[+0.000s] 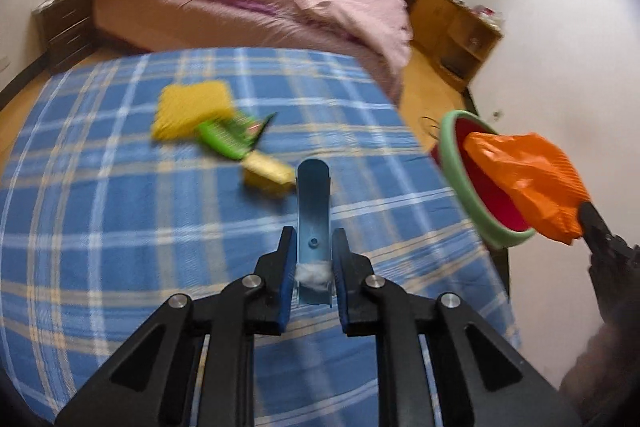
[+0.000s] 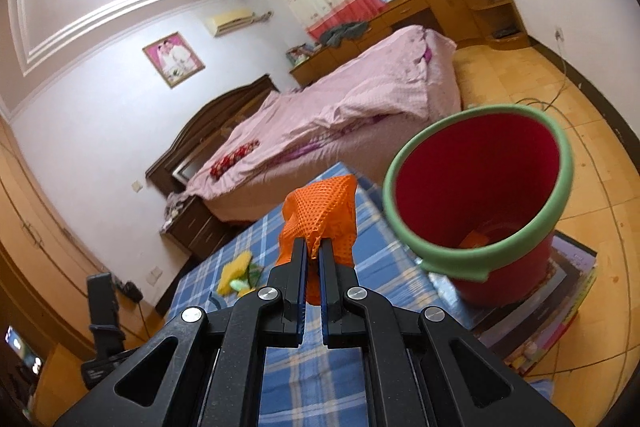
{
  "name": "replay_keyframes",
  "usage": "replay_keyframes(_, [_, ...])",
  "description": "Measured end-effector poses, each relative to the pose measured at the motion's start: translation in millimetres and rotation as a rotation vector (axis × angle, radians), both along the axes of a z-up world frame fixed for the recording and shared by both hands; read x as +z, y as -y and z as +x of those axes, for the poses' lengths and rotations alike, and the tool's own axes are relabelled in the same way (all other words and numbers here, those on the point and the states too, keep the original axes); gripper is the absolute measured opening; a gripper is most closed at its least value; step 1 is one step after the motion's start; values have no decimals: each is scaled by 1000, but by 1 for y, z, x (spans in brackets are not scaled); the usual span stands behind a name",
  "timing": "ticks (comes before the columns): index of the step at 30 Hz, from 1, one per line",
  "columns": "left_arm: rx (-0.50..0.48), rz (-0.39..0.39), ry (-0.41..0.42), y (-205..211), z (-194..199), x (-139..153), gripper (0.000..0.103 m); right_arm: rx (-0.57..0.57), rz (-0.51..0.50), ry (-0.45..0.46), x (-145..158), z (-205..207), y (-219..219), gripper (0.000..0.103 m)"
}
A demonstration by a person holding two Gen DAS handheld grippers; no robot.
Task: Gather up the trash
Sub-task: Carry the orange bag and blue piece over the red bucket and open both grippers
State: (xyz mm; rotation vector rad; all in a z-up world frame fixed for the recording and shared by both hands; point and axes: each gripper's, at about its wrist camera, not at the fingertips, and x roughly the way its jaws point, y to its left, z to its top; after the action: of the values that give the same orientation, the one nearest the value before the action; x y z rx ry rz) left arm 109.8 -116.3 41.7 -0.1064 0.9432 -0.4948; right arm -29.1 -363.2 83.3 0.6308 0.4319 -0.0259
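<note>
Orange mesh (image 2: 320, 215) hides bucket's (image 1: 472, 187) far rim.

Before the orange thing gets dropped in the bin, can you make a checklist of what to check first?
1. Right gripper shut on the crumpled orange mesh wrapper: ok.
2. Red plastic bin with green rim standing open: ok.
3. Wrapper over the bin's mouth: not ok, it is beside the rim.
4. Left gripper shut on the light blue plastic strip: ok.
5. Room left in the bin: ok, something orange lies at the bottom.
6. Yellow and green scraps off the blue checked cloth: not ok.
</note>
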Motion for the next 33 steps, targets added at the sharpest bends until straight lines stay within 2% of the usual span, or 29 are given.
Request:
replay_keyframes(7, [-124, -54, -13, 59, 8, 16, 17, -124, -31, 3, 1, -12, 35, 5])
replay_keyframes(17, [-279, -65, 12, 157, 22, 20, 17, -243, -24, -60, -19, -14, 89, 5])
replay_keyframes(26, [-370, -2, 27, 230, 28, 0, 17, -266, -12, -109, -46, -4, 123, 6])
replay_keyframes(33, [-391, 32, 11, 254, 30, -14, 17, -260, 0, -125, -59, 2, 134, 9])
